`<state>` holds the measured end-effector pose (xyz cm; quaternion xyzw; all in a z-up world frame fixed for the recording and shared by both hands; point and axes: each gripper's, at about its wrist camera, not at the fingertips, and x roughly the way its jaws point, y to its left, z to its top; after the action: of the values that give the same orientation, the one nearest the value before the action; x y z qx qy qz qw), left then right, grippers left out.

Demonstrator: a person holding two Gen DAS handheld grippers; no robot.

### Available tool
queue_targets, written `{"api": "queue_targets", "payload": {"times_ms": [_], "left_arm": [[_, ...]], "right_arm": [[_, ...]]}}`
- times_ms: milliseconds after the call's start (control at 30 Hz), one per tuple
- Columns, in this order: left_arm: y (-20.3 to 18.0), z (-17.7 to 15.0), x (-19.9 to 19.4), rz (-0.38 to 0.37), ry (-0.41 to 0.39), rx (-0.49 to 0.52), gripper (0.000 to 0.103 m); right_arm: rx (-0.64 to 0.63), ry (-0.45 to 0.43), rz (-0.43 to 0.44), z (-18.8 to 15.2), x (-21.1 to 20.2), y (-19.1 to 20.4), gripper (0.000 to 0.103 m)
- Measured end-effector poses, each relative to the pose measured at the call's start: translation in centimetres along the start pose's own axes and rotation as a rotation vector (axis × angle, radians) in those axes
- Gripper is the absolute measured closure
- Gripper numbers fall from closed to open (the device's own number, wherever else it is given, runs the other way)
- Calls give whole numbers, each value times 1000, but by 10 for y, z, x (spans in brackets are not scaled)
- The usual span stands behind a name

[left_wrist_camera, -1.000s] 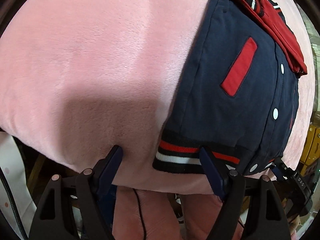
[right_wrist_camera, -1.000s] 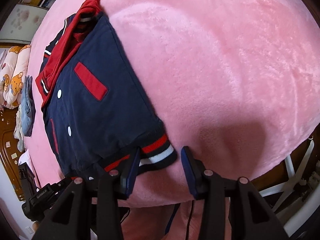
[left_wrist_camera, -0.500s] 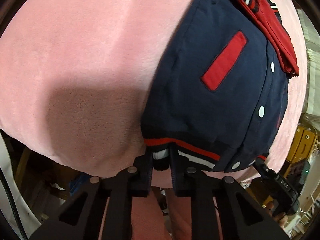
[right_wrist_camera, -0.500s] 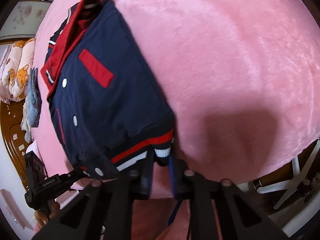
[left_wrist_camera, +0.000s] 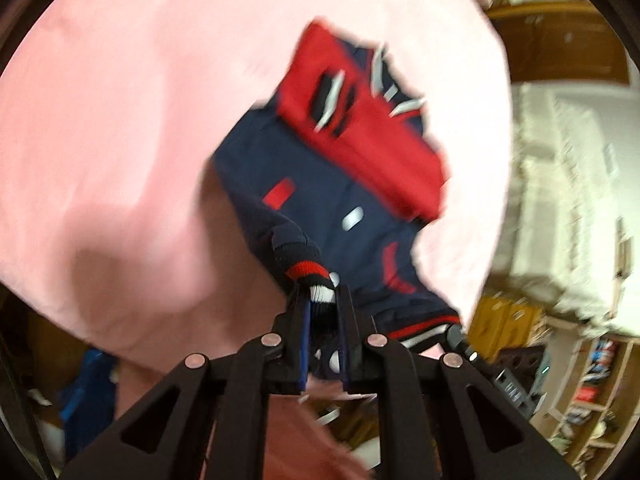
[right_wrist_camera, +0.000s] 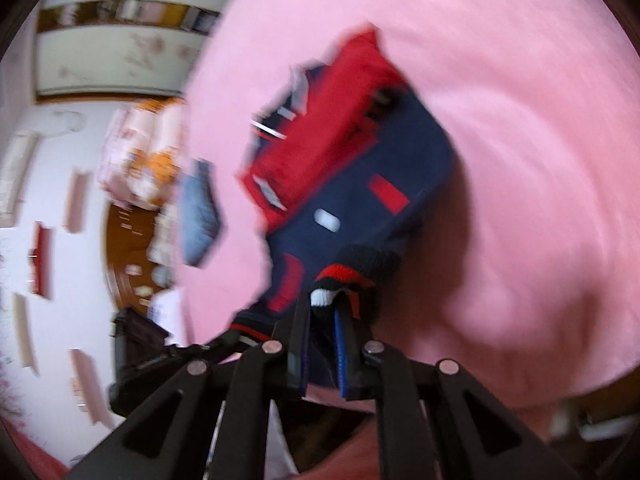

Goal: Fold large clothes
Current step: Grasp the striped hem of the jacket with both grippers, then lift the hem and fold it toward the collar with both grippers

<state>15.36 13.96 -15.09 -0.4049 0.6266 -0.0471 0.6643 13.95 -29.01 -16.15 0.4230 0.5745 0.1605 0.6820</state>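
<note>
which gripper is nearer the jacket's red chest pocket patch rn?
Can't call it: left gripper and right gripper each clamp a striped hem corner of the jacket, with the patch similarly far above each; frames are motion-blurred.

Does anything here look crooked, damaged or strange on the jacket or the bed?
Nothing looks damaged. The jacket is bunched where the left gripper and right gripper pinch its striped hem, lifted off the pink blanket. Motion blur hides finer details.
</note>
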Motion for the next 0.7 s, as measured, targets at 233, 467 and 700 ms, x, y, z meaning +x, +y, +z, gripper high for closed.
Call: {"api": "queue_targets", "payload": {"times_ms": [233,467,700], "left_arm": [[-36,67,-31,-160,-184,-10,95],[-38,149,4,-87,-263,-42,95],[-41,203,61,44,-233,-19,93]], "right_arm": [[-54,-149,118,62,-19,51,94],[-71,-310,90,133,-11,44,103],[-30,-405,-46,194,25,30,103]]}}
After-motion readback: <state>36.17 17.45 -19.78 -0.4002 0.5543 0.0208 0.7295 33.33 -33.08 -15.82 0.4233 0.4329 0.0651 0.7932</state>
